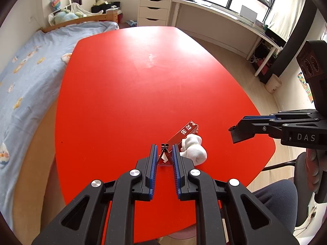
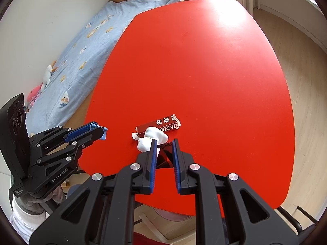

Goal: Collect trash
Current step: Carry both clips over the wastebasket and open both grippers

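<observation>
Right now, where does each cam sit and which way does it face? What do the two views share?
Left wrist: on the left gripper, angled down over the red table toward bed and window; its own fingers frame a binder clip; right gripper enters from the right.
Right wrist: on the right gripper, angled down over the same table; left gripper and a white sleeve at lower left.
Shared: red wrapper, white crumpled tissue, table, bed.
</observation>
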Demonstrator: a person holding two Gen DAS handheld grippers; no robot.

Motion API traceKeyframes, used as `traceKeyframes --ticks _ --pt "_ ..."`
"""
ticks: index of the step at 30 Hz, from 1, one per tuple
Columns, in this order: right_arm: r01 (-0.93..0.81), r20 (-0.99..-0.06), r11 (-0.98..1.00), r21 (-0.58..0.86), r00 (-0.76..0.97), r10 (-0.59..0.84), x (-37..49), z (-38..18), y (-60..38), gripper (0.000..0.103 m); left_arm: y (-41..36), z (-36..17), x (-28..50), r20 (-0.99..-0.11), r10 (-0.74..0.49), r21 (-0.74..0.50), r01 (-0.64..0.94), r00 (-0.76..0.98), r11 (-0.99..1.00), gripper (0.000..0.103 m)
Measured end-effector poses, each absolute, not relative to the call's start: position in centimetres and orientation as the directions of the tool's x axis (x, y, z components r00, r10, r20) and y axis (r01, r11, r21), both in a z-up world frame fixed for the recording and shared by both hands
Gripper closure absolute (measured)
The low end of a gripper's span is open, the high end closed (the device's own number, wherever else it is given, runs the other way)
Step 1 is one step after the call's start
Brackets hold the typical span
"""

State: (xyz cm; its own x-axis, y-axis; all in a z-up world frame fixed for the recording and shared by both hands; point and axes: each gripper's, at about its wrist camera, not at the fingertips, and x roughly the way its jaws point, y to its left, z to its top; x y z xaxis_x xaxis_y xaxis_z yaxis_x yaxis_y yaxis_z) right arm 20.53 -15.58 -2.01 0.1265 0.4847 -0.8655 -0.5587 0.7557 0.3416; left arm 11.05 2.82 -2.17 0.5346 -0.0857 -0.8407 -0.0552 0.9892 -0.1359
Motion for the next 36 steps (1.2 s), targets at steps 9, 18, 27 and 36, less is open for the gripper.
traceKeyframes --ticks 9,18,27,36 --pt "-0.629 -0.825 0.704 0.33 0.17 0.539 15.7 0.0 -17.3 0.089 0.9 0.3 6.5 -0.788 -0.1 -0.14 -0.018 0.607 0.99 0.089" --pt "-0.678 -0.794 0.657 0.331 0.177 0.582 10.4 0.2 -19.6 0.096 -0.5 0.8 2.4 -0.762 -0.122 -0.141 0.022 0.636 0.99 0.089" --pt "-0.677 -0.795 0.642 0.36 0.138 0.59 6.6 -1.4 -21.4 0.097 -1.1 -1.4 -1.2 -0.78 -0.158 -0.186 0.018 0.605 0.982 0.089" --pt "-0.672 -0.803 0.649 0.357 0.133 0.58 4.3 -2.0 -22.9 0.097 -2.3 -1.9 -2.9 -0.783 -0.204 -0.21 0.059 0.588 0.976 0.089"
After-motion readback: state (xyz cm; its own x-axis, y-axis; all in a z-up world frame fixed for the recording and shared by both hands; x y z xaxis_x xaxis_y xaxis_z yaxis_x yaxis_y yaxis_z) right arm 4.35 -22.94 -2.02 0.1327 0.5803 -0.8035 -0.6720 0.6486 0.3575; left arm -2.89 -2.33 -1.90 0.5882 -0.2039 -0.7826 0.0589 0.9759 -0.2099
